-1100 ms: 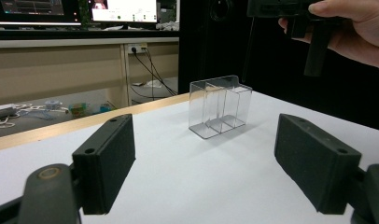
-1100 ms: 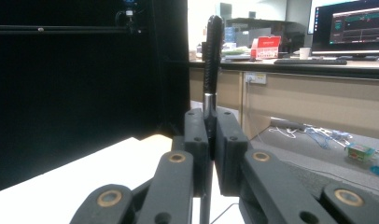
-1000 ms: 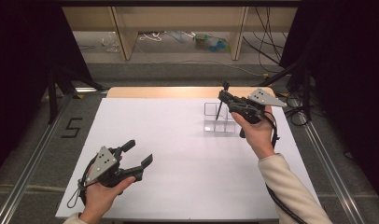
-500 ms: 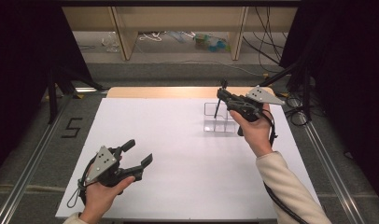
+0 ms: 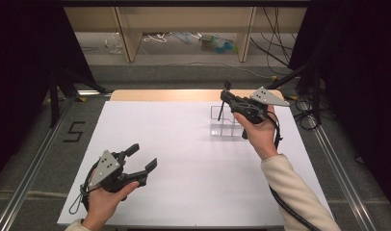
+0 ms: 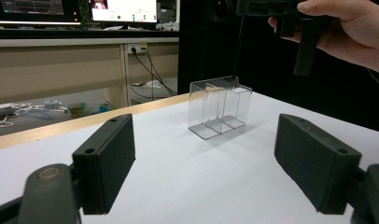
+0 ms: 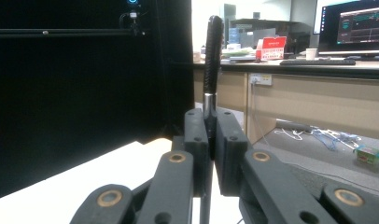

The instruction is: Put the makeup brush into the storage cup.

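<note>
Gripping slim black-handled tool (image 7: pixel 213 56) upright over clear organizer (image 5: pixel 226 121).

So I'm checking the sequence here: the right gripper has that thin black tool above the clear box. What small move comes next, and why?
Probably a short, straight lowering of the right gripper, to slide the thin black tool into the clear box. The jaws are shut on the tool, which hangs nearly upright with its lower end at the box's open top. The left gripper waits open and far off.
</note>
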Action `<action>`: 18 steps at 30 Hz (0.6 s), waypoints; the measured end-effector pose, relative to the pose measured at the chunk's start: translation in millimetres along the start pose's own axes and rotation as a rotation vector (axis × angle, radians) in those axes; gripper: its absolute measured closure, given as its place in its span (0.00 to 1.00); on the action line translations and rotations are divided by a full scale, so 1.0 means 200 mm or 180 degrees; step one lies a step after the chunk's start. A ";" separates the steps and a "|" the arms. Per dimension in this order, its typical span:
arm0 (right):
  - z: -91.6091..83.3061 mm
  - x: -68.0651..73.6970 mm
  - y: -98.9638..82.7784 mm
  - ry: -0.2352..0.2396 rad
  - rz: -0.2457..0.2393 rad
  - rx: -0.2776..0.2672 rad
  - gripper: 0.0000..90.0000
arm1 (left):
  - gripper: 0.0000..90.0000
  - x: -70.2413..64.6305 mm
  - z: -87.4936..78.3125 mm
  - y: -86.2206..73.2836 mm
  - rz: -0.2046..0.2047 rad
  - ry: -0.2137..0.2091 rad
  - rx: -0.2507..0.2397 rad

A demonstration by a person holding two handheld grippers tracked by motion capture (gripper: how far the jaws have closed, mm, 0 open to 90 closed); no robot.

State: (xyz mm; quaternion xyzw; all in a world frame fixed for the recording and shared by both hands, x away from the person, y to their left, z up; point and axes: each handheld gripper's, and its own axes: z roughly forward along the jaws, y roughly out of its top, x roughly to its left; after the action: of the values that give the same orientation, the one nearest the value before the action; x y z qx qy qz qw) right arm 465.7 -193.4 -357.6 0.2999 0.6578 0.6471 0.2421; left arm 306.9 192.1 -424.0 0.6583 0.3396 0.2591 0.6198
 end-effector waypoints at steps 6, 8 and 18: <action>0.01 0.00 0.00 0.0005 -0.0009 0.0020 0.95 | 0.23 0.00 0.00 0.00 -0.0010 -0.0004 -0.0002; 0.01 0.00 0.00 -0.0006 -0.0007 0.0015 0.95 | 0.23 0.00 0.00 0.00 -0.0012 -0.0003 -0.0002; 0.01 -0.01 0.01 -0.0022 -0.0026 0.0004 0.95 | 0.23 0.00 0.00 0.00 -0.0016 -0.0007 -0.0001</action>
State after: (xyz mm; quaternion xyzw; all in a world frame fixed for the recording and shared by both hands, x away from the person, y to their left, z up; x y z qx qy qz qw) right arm 469.1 -193.0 -355.8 0.2996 0.6585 0.6447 0.2469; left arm 307.7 191.9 -425.0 0.6576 0.3406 0.2569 0.6209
